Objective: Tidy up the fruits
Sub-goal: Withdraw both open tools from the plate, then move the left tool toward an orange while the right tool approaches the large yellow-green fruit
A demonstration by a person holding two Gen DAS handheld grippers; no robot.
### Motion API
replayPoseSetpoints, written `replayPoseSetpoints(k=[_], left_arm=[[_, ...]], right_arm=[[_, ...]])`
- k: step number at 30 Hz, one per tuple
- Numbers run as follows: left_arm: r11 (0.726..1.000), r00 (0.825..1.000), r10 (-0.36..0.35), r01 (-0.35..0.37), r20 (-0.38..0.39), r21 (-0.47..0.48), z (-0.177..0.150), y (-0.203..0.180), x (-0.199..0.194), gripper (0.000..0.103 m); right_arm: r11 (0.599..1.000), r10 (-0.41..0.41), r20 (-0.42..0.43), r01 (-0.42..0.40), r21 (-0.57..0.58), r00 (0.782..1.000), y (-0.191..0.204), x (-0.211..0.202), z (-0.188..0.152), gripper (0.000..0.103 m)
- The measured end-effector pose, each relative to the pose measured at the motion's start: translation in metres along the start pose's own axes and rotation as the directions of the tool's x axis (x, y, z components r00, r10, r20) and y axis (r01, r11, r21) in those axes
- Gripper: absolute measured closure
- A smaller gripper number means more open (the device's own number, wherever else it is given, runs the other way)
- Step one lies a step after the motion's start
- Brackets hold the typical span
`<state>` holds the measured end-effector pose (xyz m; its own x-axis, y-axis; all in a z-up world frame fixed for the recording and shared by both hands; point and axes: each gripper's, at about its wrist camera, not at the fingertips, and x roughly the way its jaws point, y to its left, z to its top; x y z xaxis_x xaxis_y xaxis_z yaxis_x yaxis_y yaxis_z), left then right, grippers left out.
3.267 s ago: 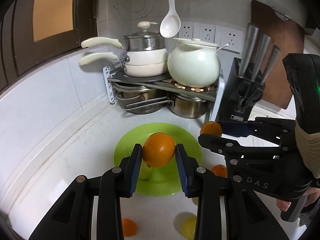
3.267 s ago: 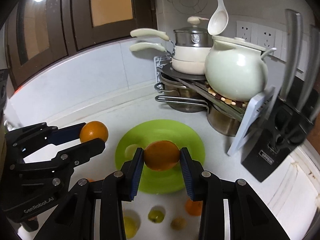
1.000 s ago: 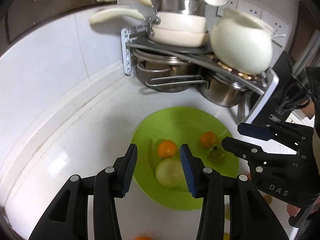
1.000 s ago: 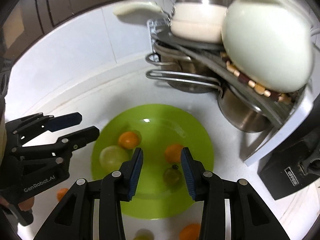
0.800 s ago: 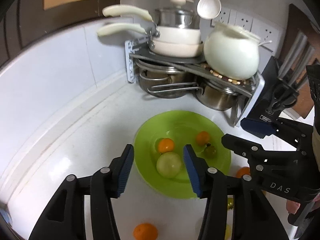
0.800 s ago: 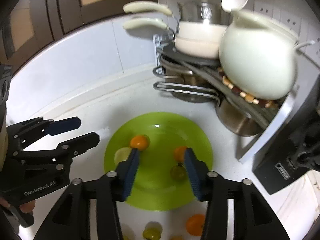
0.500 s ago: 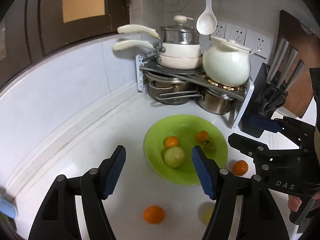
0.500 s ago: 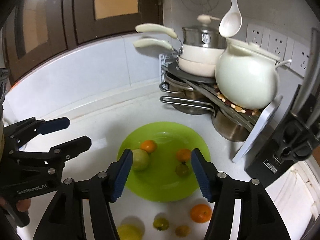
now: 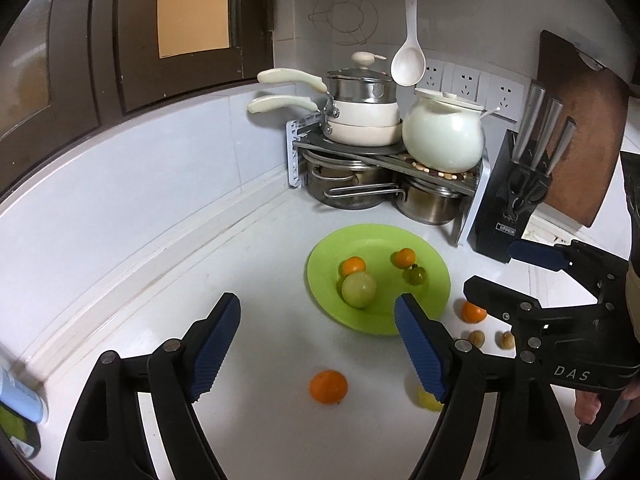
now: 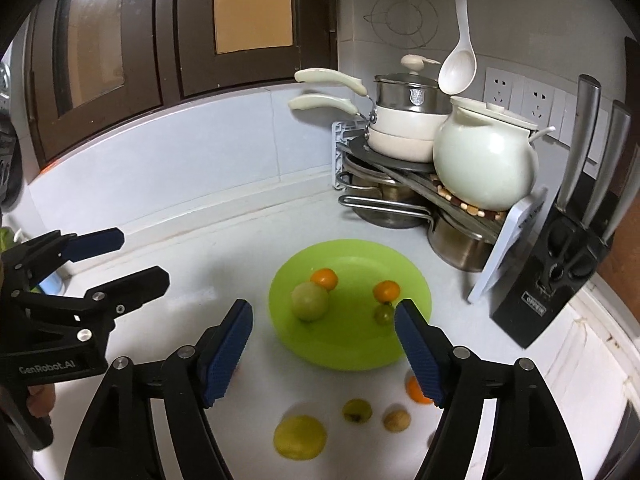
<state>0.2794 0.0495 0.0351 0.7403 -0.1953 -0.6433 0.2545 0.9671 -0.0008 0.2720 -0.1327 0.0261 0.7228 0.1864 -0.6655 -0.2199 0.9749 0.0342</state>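
Both claws wide, nothing held. Left gripper [image 9: 316, 344] hangs above the white counter [image 9: 248, 280], near side of the green plate [image 9: 432, 264]; right gripper [image 10: 324, 344] is over the plate's near edge. Plate holds four fruits: pale green apple [image 10: 309, 301] touching a small orange [image 10: 324, 278], second small orange [image 10: 386, 290] with a dark green fruit [image 10: 384, 314] just beside it. Loose on counter near the plate: orange [image 9: 328, 387], yellow fruit [image 10: 300, 437], another orange [image 9: 474, 312], two small brownish fruits [image 9: 476, 338].
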Motion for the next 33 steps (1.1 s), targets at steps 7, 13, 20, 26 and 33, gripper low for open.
replayPoseSetpoints(k=[7, 13, 20, 26, 33], left_arm=[[1.000, 1.000, -0.015, 0.015, -0.006, 0.014, -0.016, 0.009, -0.006, 0.021], [0.999, 0.999, -0.024, 0.025, -0.035, 0.028, -0.034, 0.014, 0.000, 0.020], [0.998, 0.992, -0.057, 0.061, -0.113, 0.024, -0.061, 0.017, 0.022, 0.020], [0.996, 0.981, -0.080, 0.087, -0.179, 0.030, -0.079, 0.018, 0.044, 0.020], [0.993, 0.966, -0.095, 0.108, -0.242, 0.040, -0.095, 0.014, 0.065, 0.020]], right_arm=[[1.000, -0.021, -0.015, 0.022, 0.022, 1.000, 0.013, -0.005, -0.013, 0.029], [0.998, -0.048, -0.052, 0.050, 0.036, 0.997, 0.022, -0.004, -0.027, 0.029], [0.993, -0.059, -0.127, 0.071, 0.094, 0.990, 0.023, 0.007, -0.052, 0.029], [0.990, -0.067, -0.193, 0.089, 0.106, 0.979, 0.024, 0.021, -0.071, 0.029], [0.987, -0.068, -0.264, 0.104, 0.122, 0.962, 0.021, 0.036, -0.090, 0.029]])
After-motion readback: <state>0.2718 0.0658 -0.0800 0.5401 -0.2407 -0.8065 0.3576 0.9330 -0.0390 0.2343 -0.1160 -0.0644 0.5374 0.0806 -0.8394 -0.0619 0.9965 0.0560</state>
